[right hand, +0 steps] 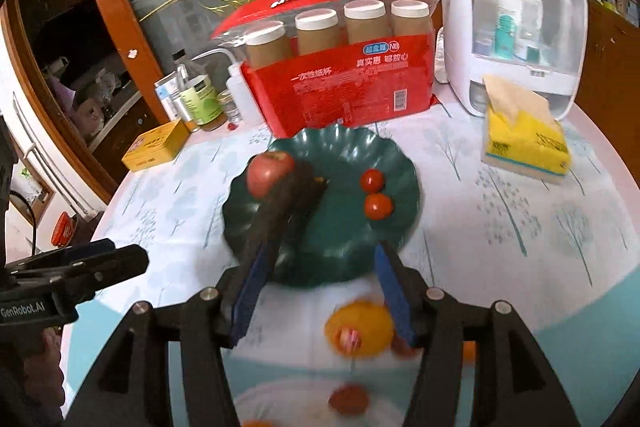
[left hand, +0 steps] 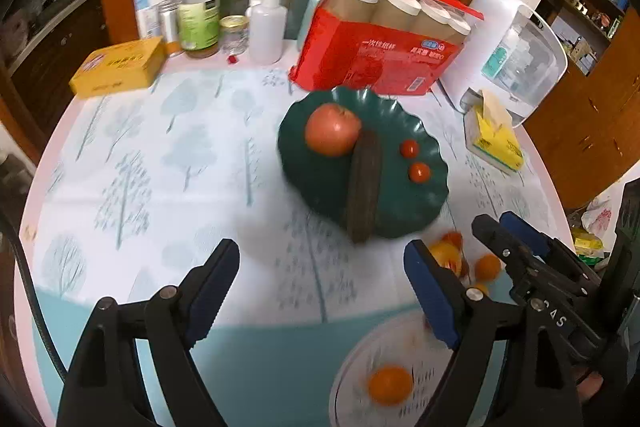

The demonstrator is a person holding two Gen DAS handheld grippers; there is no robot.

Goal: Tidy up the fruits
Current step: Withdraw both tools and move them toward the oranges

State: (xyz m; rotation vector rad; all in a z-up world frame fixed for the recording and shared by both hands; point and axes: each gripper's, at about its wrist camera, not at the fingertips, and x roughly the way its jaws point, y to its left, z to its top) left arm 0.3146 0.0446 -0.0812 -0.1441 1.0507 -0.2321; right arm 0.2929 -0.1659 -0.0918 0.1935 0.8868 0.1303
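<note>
Tree-patterned cloth covers the round bench (left hand: 160, 163), where both grippers hang with jaws apart and nothing between them. Nearest the left gripper (left hand: 320, 267), at 5 o'clock in its view, a clear bowl (left hand: 352, 363) holds one orange fruit (left hand: 390, 385). The right gripper (right hand: 320, 287) hangs just above a yellow-orange fruit (right hand: 360, 327) lying on the cloth; smaller fruits beside it are too blurred to name. Beyond the fingertips sits a dark green scalloped plate (left hand: 424, 187), carrying a red apple (left hand: 333, 130) at its 10 o'clock, a dark cucumber (left hand: 364, 187) touching the apple and overhanging the near rim, and two cherry tomatoes (left hand: 414, 161) toward 2 o'clock, apart from the rest. Behind the plate stands a red pack of paper cups (left hand: 380, 59). A yellow tissue pack (right hand: 524, 143) lies at the plate's 3 o'clock, a yellow box (left hand: 120, 67) at 10 o'clock, with bottles (left hand: 199, 7) at the bench's far edge.
</note>
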